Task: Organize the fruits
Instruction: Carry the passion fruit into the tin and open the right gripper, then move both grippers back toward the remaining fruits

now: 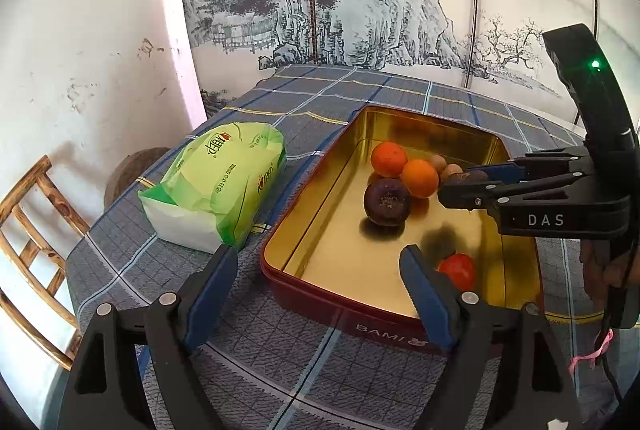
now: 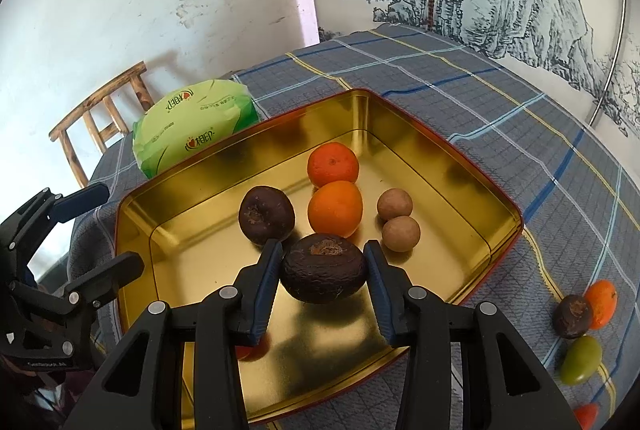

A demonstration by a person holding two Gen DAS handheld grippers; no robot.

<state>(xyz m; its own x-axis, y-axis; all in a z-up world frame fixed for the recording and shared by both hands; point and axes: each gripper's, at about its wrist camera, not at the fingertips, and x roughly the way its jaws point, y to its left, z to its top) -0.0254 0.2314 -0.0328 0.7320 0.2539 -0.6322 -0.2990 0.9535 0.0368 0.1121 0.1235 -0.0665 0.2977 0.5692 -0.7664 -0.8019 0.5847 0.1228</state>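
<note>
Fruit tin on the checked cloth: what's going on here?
A person is sorting fruit into a gold-lined tin with a hand-held gripper in each hand. The right hand-held gripper is shut on a dark purple fruit, held over the tin's near end. The left hand-held gripper is open and empty at the tin's near edge. Inside lie two oranges, another dark fruit, two small brown fruits and a red one. More fruit waits on the cloth.

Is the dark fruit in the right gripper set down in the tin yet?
Cannot tell: dark fruit sits clamped over the tin.
</note>
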